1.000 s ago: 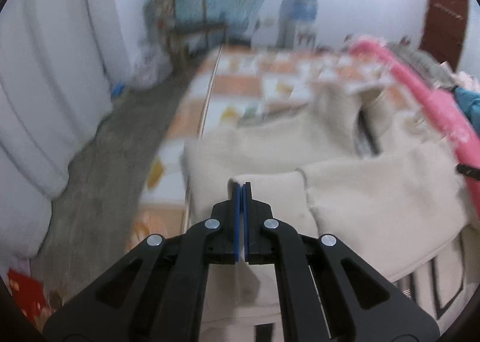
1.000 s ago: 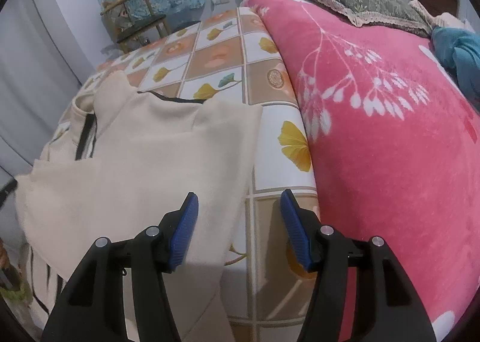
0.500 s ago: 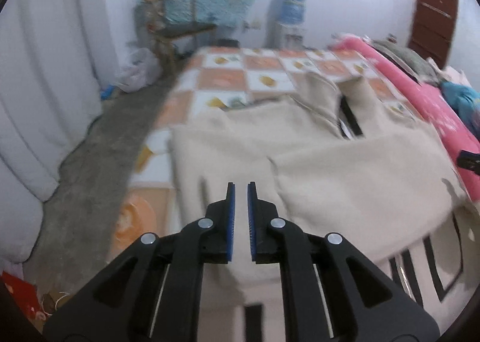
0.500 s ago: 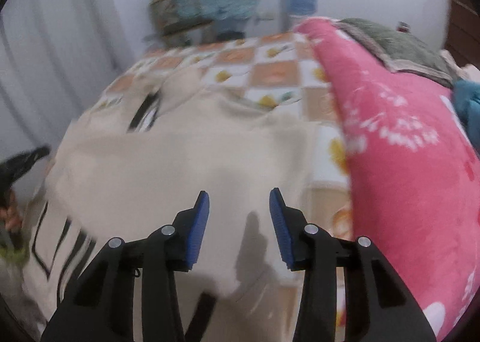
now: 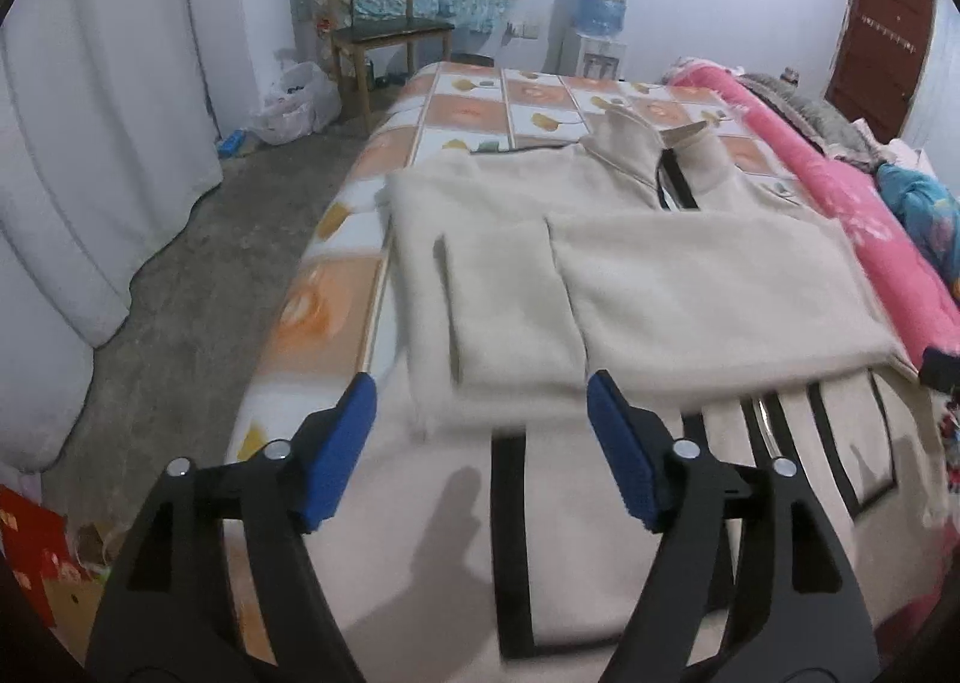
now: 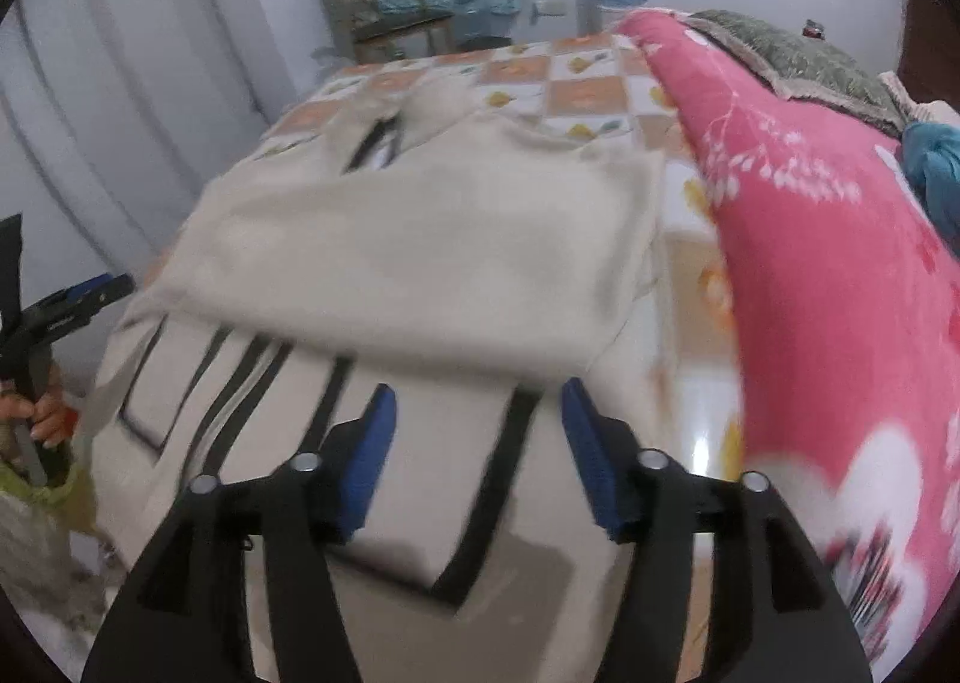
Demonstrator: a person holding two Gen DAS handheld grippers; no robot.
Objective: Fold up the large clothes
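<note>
A large cream jacket (image 5: 630, 287) (image 6: 420, 257) with black stripes on its lower part lies spread on the bed, collar at the far end, both sleeves folded across its chest. My left gripper (image 5: 480, 431) hovers above the hem near the bed's left edge; its jaws are opening and nothing is between them. Over the striped hem by the pink blanket, my right gripper (image 6: 477, 437) has its jaws opening too, with no cloth between the blue pads. The left gripper (image 6: 72, 299) also shows at the left rim of the right wrist view, held by a hand.
The bed sheet (image 5: 468, 113) has an orange and white check pattern. A rolled pink blanket (image 6: 828, 239) (image 5: 840, 203) lies along the bed's right side. A wooden chair (image 5: 384, 29), a water dispenser (image 5: 600, 23) and white curtains (image 5: 108, 113) stand beyond and left of the bed.
My left gripper let go of the cream sleeve, opened wide and drew back toward the hem. My right gripper also pulled back over the striped hem, narrowing then widening.
</note>
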